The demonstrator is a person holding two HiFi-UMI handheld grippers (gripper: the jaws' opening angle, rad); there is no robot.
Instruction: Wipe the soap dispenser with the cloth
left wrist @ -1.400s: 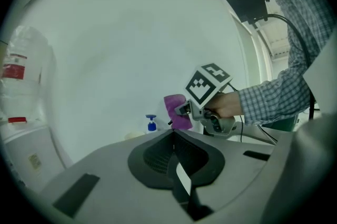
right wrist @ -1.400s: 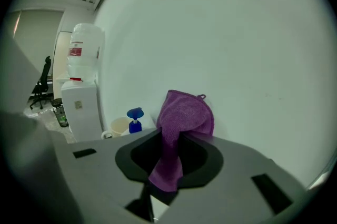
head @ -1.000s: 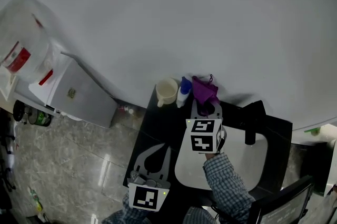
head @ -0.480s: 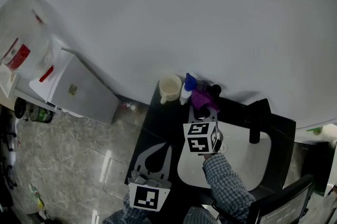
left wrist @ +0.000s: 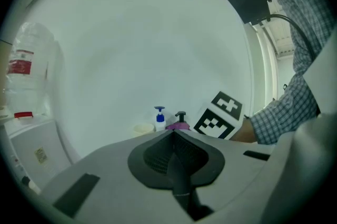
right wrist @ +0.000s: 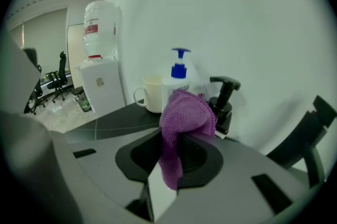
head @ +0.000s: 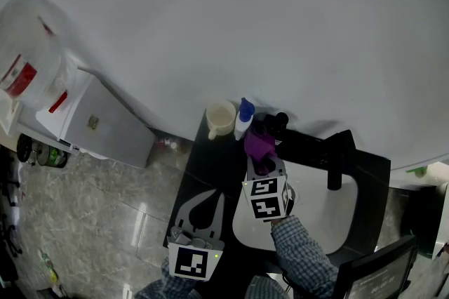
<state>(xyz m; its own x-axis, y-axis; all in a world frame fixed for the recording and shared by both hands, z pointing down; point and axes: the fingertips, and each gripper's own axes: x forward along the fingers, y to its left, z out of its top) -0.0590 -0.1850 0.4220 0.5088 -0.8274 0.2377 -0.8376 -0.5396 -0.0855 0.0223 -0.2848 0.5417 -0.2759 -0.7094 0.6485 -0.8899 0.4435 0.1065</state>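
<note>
A black pump soap dispenser [head: 278,122] [right wrist: 225,103] stands at the back of the dark counter [head: 210,163], by the wall. Left of it are a white bottle with a blue pump [head: 243,118] [right wrist: 179,78] and a cream mug [head: 220,119]. My right gripper [head: 261,160] [right wrist: 176,136] is shut on a purple cloth [head: 257,144] [right wrist: 184,118], which bunches up just short of the dispenser and slightly left of it. My left gripper [head: 205,201] [left wrist: 174,134] hangs near the counter's front left, jaws together and nothing between them.
A white sink basin [head: 319,213] with a black faucet [head: 338,158] lies right of my right gripper. A white water cooler [head: 98,123] carrying a large bottle [head: 28,59] stands on the tiled floor to the left. The wall rises right behind the bottles.
My right gripper has drawn the cloth back from the dispenser toward me. The black pump head, covered a second ago, now shows. The left gripper has stayed put.
</note>
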